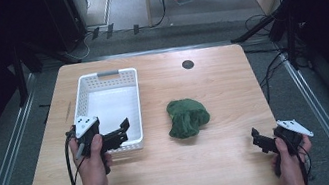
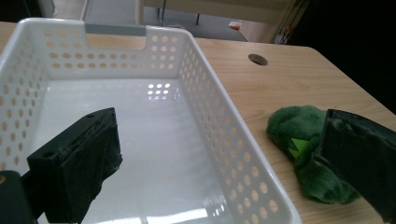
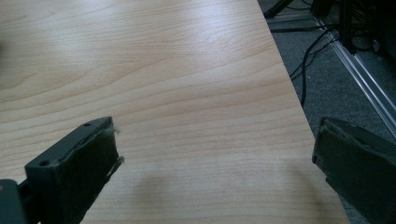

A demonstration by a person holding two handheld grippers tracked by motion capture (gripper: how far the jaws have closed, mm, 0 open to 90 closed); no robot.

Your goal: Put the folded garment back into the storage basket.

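A pale wooden tabletop stands on a grey floor with dark stands and cables around it. At its left, the left tongs hang wide open over the near right corner of an empty white perforated plastic basket, one jaw inside, the other out beyond its right wall. Right of the basket, apart from it, lies a crumpled dark green fuzzy cloth. Near the right edge, the right tongs gape open above bare wood.
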